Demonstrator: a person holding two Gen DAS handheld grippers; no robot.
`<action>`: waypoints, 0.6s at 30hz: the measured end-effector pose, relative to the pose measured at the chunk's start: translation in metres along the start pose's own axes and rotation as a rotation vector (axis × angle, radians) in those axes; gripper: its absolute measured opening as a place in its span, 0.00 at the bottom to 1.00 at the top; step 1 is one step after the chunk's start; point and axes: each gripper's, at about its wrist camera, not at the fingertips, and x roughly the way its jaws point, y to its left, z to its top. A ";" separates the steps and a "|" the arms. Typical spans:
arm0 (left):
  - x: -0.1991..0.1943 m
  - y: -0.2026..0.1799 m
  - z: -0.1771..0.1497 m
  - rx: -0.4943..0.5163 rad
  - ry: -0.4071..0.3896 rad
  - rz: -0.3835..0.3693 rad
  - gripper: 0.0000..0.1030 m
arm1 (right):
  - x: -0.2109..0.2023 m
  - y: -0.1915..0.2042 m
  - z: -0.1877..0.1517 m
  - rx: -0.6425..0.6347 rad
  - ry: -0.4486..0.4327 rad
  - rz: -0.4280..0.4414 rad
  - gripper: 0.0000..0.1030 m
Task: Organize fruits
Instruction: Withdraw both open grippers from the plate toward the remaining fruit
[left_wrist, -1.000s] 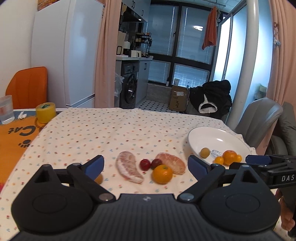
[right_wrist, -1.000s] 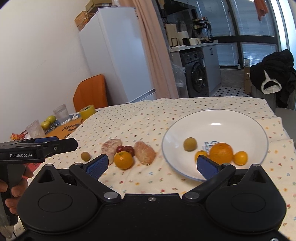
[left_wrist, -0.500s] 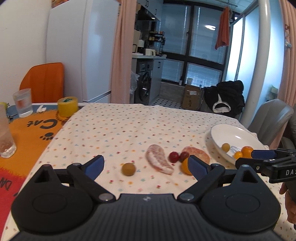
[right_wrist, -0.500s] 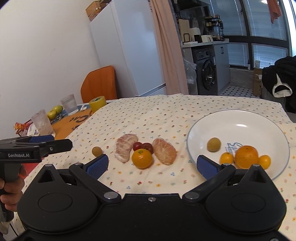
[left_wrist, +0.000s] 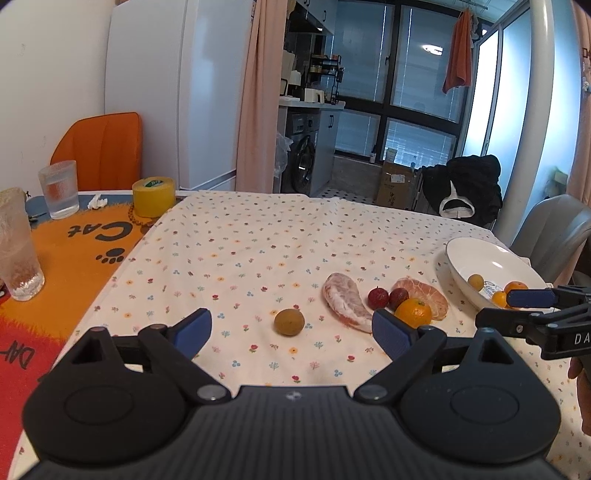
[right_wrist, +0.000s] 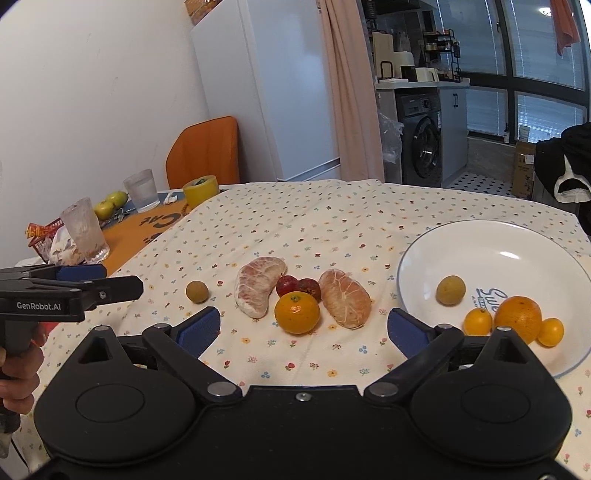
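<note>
The left gripper (left_wrist: 291, 326) is hovering low over the floral tablecloth (left_wrist: 258, 240) with its jaws standing wide apart and nothing between them, a small brown round fruit (left_wrist: 289, 322) lying on the cloth just ahead in the gap. The right gripper (right_wrist: 303, 328) is likewise gaping apart and holding nothing, facing a loose mandarin (right_wrist: 297, 312) that is sitting close in front. Behind the mandarin two small red fruits (right_wrist: 298, 286) are lying together, flanked by one peeled citrus segment (right_wrist: 258, 286) to the left and another peeled segment (right_wrist: 344, 298) to the right. The white plate (right_wrist: 517, 240) is sitting at the right of the cloth, near the table's edge, holding a brown fruit (right_wrist: 450, 290), an orange (right_wrist: 518, 322) and two small kumquats (right_wrist: 478, 321) bunched at its near side, its far half lying bare. Beyond the fruit row the cloth is stretching open to the far edge. To the left an orange cat-print mat (left_wrist: 74, 251) is carrying two glasses (left_wrist: 59, 188) and a yellow tape roll (left_wrist: 154, 196). A white fridge (left_wrist: 173, 92), an orange chair (left_wrist: 99, 147) and a washing machine (right_wrist: 424, 144) are standing behind.
</note>
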 end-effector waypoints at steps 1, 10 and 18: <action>0.002 0.000 -0.001 -0.001 0.002 -0.002 0.89 | 0.002 0.000 0.000 -0.003 0.003 0.003 0.90; 0.026 0.005 -0.003 -0.025 0.040 -0.008 0.71 | 0.020 0.001 0.007 -0.019 0.022 0.029 0.83; 0.049 0.008 -0.001 -0.047 0.075 -0.015 0.57 | 0.041 0.000 0.017 -0.040 0.046 0.049 0.73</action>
